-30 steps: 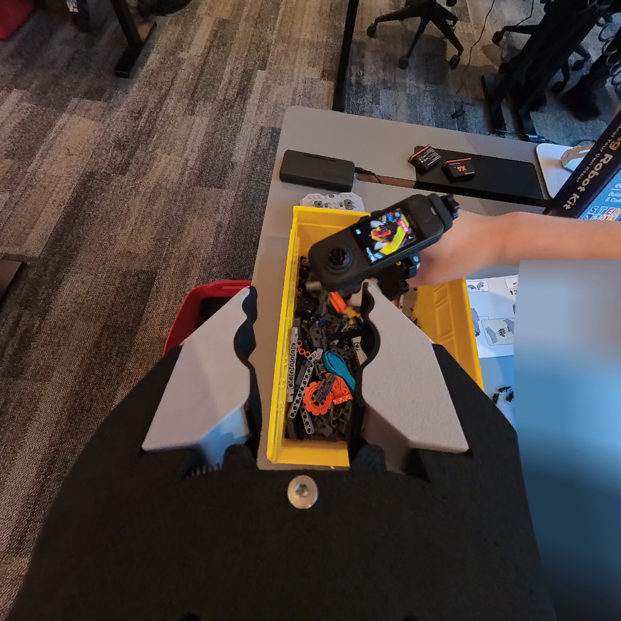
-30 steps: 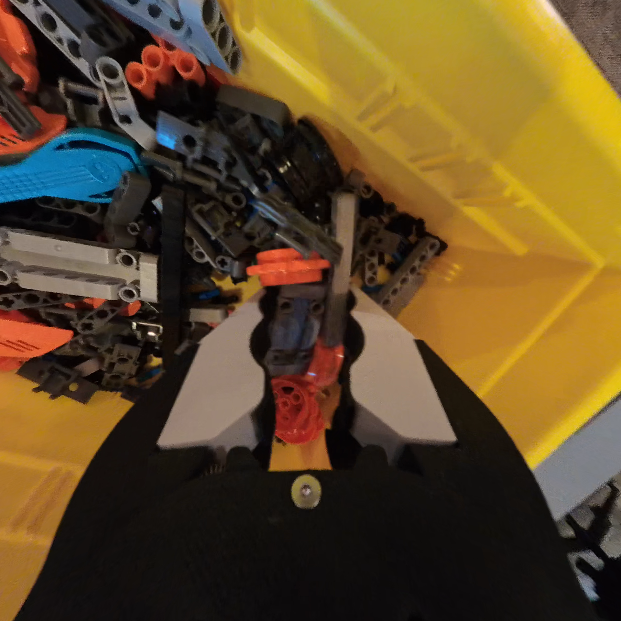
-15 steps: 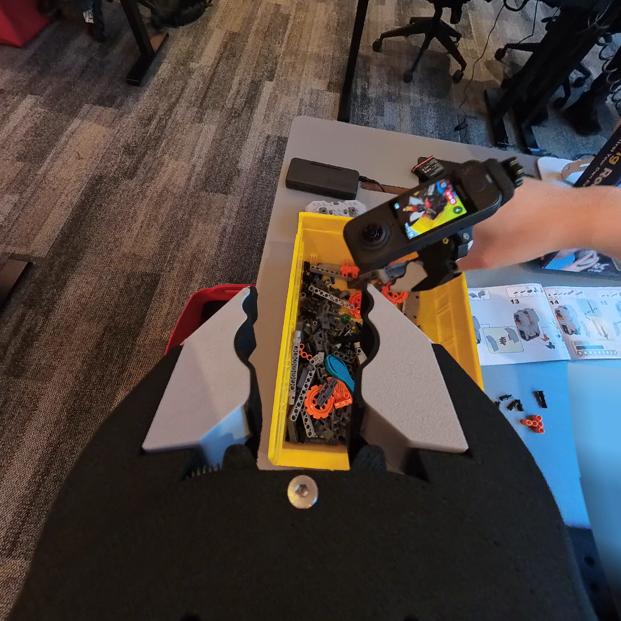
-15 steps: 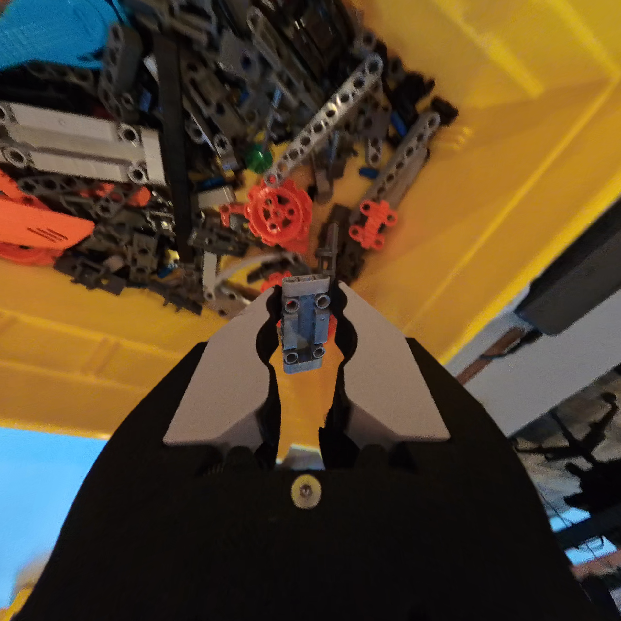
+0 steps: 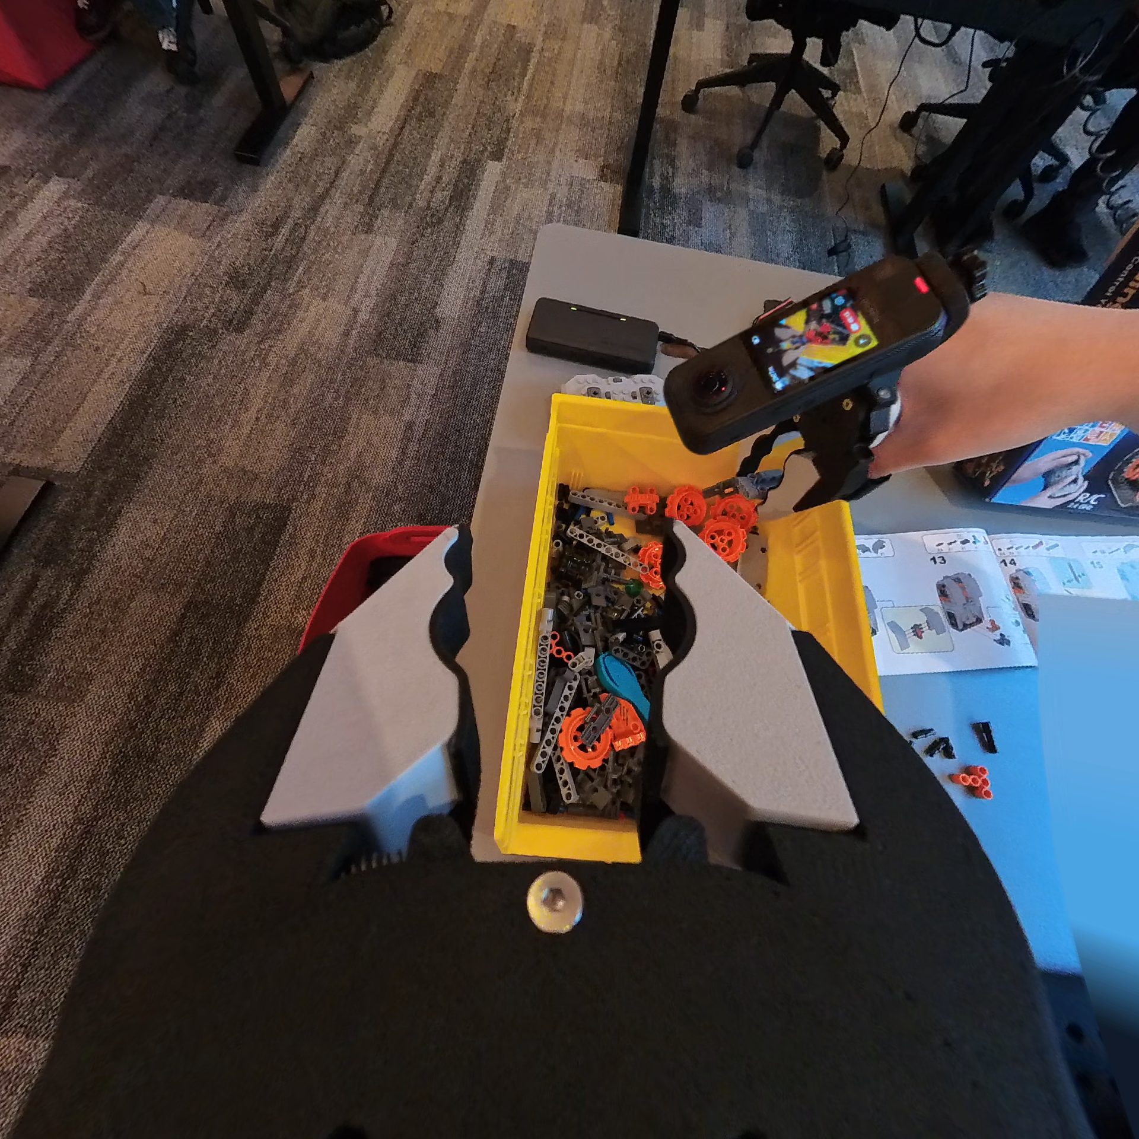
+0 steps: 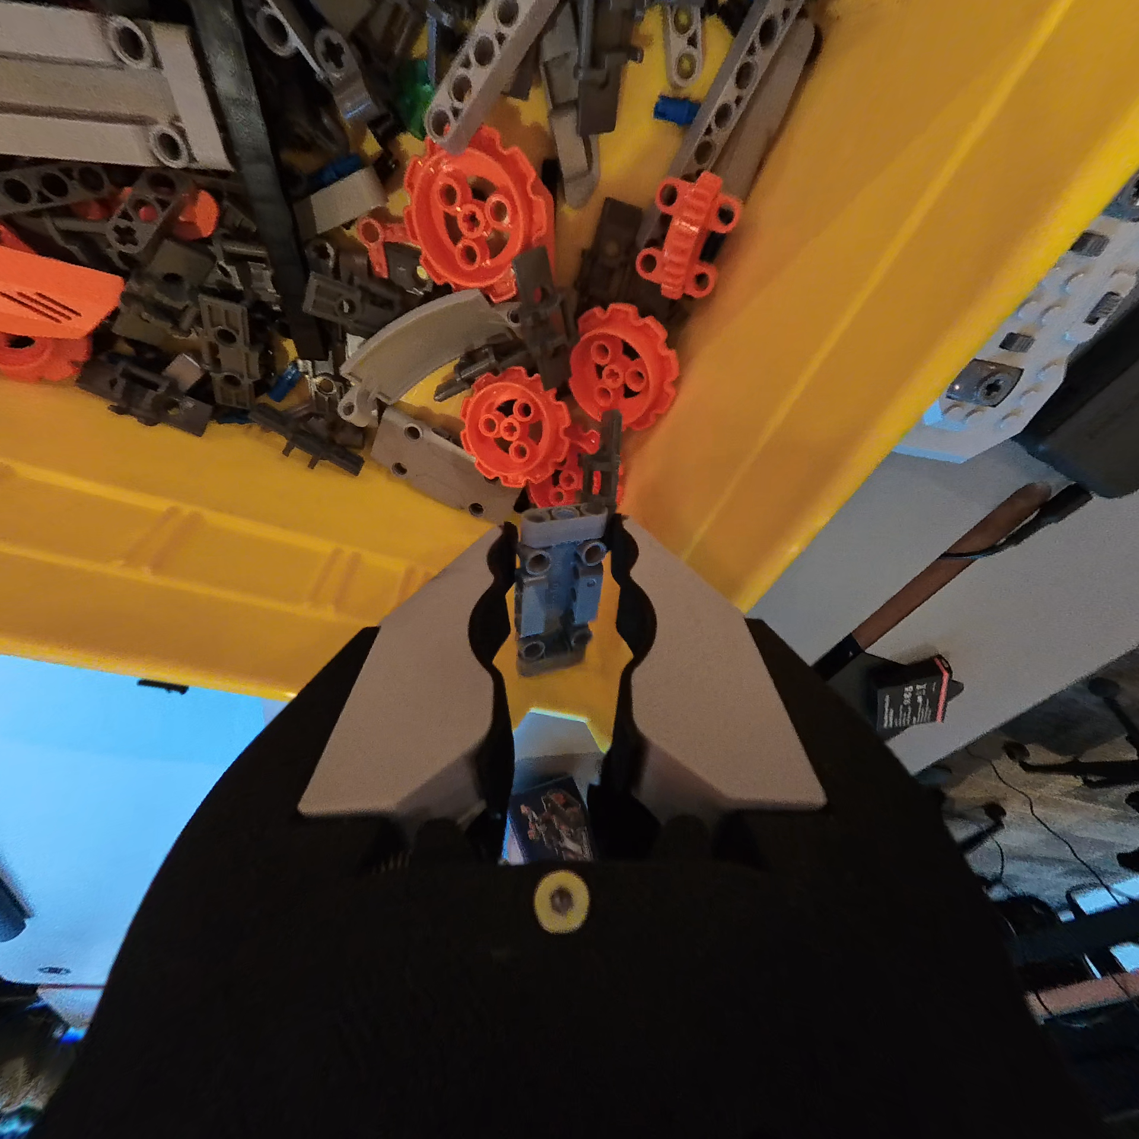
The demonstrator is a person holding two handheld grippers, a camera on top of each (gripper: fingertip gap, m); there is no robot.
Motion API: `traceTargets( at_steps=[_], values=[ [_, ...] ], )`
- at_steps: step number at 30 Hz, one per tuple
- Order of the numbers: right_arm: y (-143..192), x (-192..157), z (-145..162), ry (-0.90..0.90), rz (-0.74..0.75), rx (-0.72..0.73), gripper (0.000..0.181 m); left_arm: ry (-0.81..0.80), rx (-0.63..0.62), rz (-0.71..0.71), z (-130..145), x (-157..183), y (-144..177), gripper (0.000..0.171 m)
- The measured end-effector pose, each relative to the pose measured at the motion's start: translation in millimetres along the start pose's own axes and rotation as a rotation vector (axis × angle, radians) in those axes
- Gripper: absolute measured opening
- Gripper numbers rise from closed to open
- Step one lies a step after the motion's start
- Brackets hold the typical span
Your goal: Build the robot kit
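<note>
A yellow bin (image 5: 524,622) on a grey table holds a heap of grey, black and orange building pieces, with several orange gears (image 6: 477,212). My left gripper (image 5: 567,542) is open and empty, hovering above the bin's near end. My right gripper (image 6: 558,533) is shut on a small grey-blue block piece (image 6: 555,591) with a dark pin sticking out of its far end. It holds the piece just above the bin's far corner (image 6: 770,382). In the left wrist view the right gripper (image 5: 764,481), with its camera on top, sits over the bin's far right corner.
A black power pack (image 5: 591,336) and a white hub (image 5: 610,388) lie beyond the bin. An instruction booklet (image 5: 943,610), loose small pieces (image 5: 971,779) and a kit box (image 5: 1060,468) lie to the right. A red container (image 5: 376,561) sits left of the table. Office chairs stand on the carpet. Across from one pair of fingers to the other is roughly 25 cm.
My right gripper has lifted out of the heap with the grey-blue piece and drawn back toward the bin's far corner. My left gripper has held about still.
</note>
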State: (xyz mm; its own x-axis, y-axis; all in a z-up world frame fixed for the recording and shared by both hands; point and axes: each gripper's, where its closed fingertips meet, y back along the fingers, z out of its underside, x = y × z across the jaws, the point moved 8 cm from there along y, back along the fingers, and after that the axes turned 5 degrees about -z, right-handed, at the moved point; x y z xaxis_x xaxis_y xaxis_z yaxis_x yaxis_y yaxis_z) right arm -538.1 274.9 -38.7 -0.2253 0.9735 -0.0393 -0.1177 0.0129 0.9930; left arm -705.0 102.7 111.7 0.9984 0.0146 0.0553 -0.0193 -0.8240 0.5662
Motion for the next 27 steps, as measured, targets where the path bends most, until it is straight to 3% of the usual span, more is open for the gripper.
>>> traceTargets(
  at_steps=[4,9,13,16,18,19,23,27],
  values=[
    [4,-1,-5,0.002,0.016,0.019,0.039,0.008,0.011,0.000,0,-2,2,0.059],
    [13,-11,-31,0.071,0.013,0.212,0.062,-0.007,0.008,0.008,-2,3,0,0.059],
    [-6,-22,-60,0.147,-0.043,0.264,0.095,-0.024,0.002,0.014,-2,7,-1,0.059],
    [-30,-15,-68,0.158,0.038,0.147,0.090,-0.019,0.008,0.018,-2,6,-1,0.059],
    [-35,-8,-69,0.141,0.122,0.116,0.062,-0.019,0.008,0.022,-2,6,-1,0.059],
    [-35,-10,-69,0.134,0.092,0.131,0.039,-0.022,0.006,0.024,-2,7,-1,0.059],
    [-35,-9,-57,0.061,0.024,0.126,0.039,-0.028,0.002,0.030,-3,8,-2,0.059],
    [-9,-7,-38,0.033,0.058,0.098,0.039,-0.029,0.005,0.032,-2,8,-2,0.059]
  ],
)
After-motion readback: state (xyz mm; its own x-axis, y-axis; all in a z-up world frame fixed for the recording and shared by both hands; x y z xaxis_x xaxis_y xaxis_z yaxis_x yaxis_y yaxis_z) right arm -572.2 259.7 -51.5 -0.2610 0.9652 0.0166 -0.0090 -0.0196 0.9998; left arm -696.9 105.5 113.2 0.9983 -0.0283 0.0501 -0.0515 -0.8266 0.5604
